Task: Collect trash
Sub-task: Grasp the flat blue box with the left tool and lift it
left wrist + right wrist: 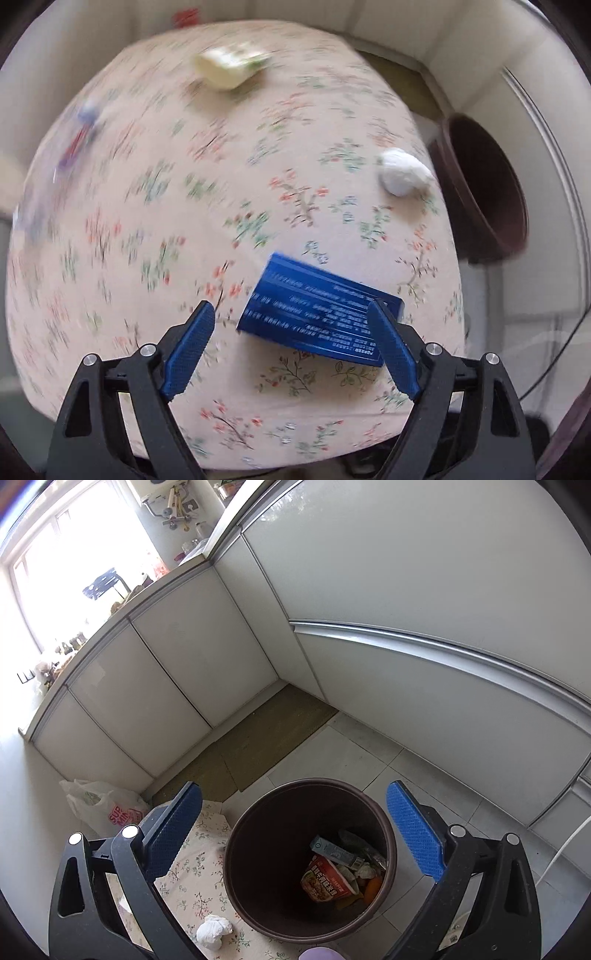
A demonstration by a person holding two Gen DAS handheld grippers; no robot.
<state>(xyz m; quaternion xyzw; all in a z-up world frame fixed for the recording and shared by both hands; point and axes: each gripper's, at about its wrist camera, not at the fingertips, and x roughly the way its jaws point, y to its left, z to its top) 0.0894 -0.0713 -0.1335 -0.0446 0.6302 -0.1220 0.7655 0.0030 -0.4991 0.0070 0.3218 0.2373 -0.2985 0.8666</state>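
Observation:
My left gripper (291, 314) is open above a table with a floral cloth (155, 206). A blue box (319, 319) lies flat between its fingertips, near the right one. A crumpled white paper ball (404, 176) lies near the table's right edge, and a pale yellow carton (227, 68) lies at the far side. A brown trash bin (491, 188) stands beside the table on the right. My right gripper (295, 801) is open and empty above the bin (258, 867), which holds a red food wrapper (327, 880) and other trash. The paper ball also shows in the right wrist view (213, 931).
A blurred clear bottle with a blue and red label (74, 147) lies at the table's left edge. White cabinets (177, 672) line the walls. A white plastic bag (103, 806) and a brown mat (258, 738) lie on the tiled floor.

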